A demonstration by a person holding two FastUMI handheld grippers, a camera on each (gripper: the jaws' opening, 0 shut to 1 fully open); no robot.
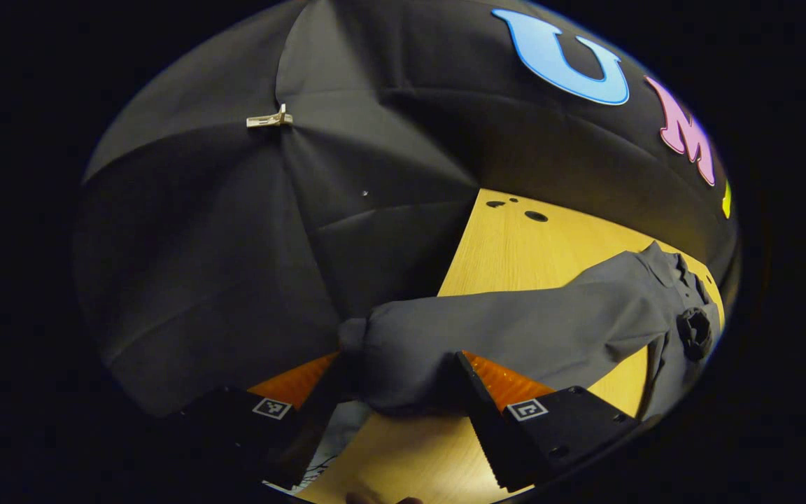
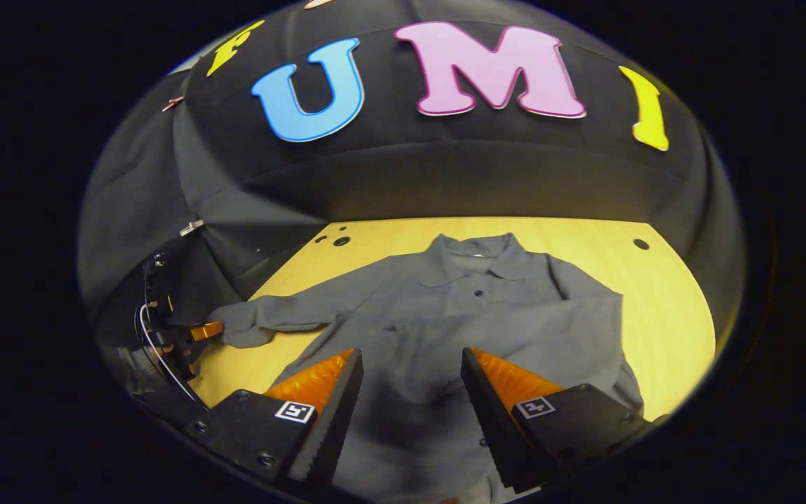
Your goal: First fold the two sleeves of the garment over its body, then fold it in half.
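Table [image 2: 662,294]: shirt [image 2: 459,315] under right gripper [image 2: 410,392].

Booth wall [image 2: 445,175]: black cloth, hung in loose panels with folds and creases radiating from a pinch point; encloses the table on the far side and the left.

Clip [image 1: 269,120]: small, pale, fastened on the cloth at the pinch point where the folds meet, high on the wall in the left gripper view.

Table [image 2: 662,294]: pale yellow wood-grain top, curved near edge, straight far edge meeting the cloth. Round dark holes [image 2: 341,241] near the far left corner; one more [image 2: 641,244] near the far right.

Light: warm, brightest on the tabletop; cloth falls off to dim at the margins.
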